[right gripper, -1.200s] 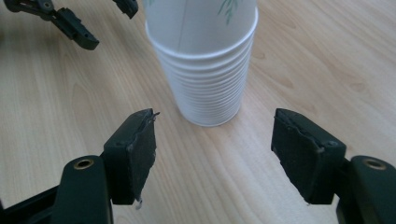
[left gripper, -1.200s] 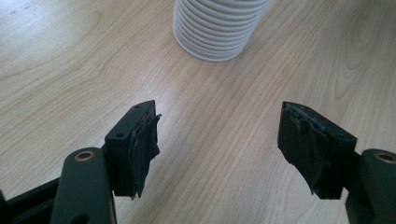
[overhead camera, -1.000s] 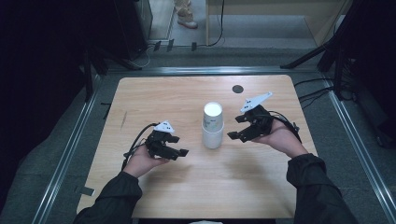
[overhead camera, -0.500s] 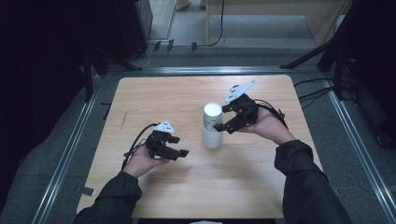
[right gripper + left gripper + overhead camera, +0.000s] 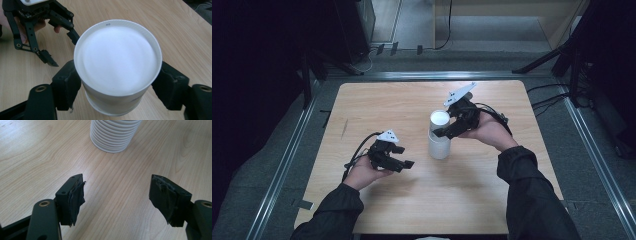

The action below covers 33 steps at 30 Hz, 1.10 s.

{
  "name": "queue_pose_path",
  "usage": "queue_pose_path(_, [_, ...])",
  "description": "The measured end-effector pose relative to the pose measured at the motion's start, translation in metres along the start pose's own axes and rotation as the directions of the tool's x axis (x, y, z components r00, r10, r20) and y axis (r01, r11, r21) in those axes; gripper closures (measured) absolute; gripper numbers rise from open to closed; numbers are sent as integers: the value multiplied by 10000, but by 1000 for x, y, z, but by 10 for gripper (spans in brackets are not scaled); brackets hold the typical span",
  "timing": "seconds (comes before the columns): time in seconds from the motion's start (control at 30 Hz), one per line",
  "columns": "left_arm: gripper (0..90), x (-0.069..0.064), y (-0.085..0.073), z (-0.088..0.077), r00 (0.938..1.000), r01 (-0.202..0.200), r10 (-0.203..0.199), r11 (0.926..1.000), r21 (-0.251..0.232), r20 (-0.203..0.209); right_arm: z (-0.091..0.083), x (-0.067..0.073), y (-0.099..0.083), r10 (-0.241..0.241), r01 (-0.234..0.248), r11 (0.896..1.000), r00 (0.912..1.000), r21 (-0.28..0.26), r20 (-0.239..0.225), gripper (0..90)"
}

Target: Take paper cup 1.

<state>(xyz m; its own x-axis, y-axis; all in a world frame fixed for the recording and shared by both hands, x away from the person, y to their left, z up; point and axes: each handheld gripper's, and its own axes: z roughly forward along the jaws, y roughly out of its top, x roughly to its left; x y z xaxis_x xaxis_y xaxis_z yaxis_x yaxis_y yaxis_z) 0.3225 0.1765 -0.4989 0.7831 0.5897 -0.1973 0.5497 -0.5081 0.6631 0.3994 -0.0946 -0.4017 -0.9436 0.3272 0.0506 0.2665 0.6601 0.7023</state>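
Note:
A stack of white ribbed cups (image 5: 439, 142) stands upside down at the middle of the wooden table (image 5: 377, 105). My right gripper (image 5: 441, 130) reaches it from the right; its jaws have just been closing, and the pads (image 5: 67, 85) now press both sides of the top cup (image 5: 117, 57). My left gripper (image 5: 404, 159) rests low on the table left of the stack, its jaws apart with nothing between them. In the left gripper view the left gripper (image 5: 117, 197) points toward the foot of the cup stack (image 5: 113, 135). The right gripper view shows the left gripper (image 5: 60, 47) beyond the cup.
The table is ringed by a metal floor frame (image 5: 292, 150), with dark stands and cables (image 5: 547, 95) on the floor behind and to the right. Bare wood lies all around the stack.
My right gripper has moved left and a little up from beside the stack, and its jaws now sit around the top cup. The left hand has stayed in place.

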Motion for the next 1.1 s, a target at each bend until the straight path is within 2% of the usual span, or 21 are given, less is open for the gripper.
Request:
queue_pose_path(0.5, [275, 0, 0, 0, 10000, -5, 5, 10000, 24, 50, -9, 0, 9, -24, 24, 10000, 10000, -43, -40, 309])
queue_pose_path(0.73, [254, 1, 1, -2, 9998, 191, -190, 9997, -129, 95, -19, 1, 19, 83, -84, 10000, 9999, -35, -99, 312])
queue_pose_path(0.87, [245, 2, 1, -2, 9996, 243, -241, 9996, -162, 126, -30, 2, 27, 144, -144, 9999, 9998, 8, -128, 315])
queue_pose_path(1.0, [244, 1, 1, -4, 9995, 249, -244, 9993, -294, 183, -38, 5, 34, 12, -12, 10000, 10000, -7, -6, 315])
queue_pose_path(1.1, [243, 2, 2, -6, 9990, 301, -287, 9986, -427, 331, -51, 10, 45, -176, 177, 9998, 9998, -85, 96, 317])
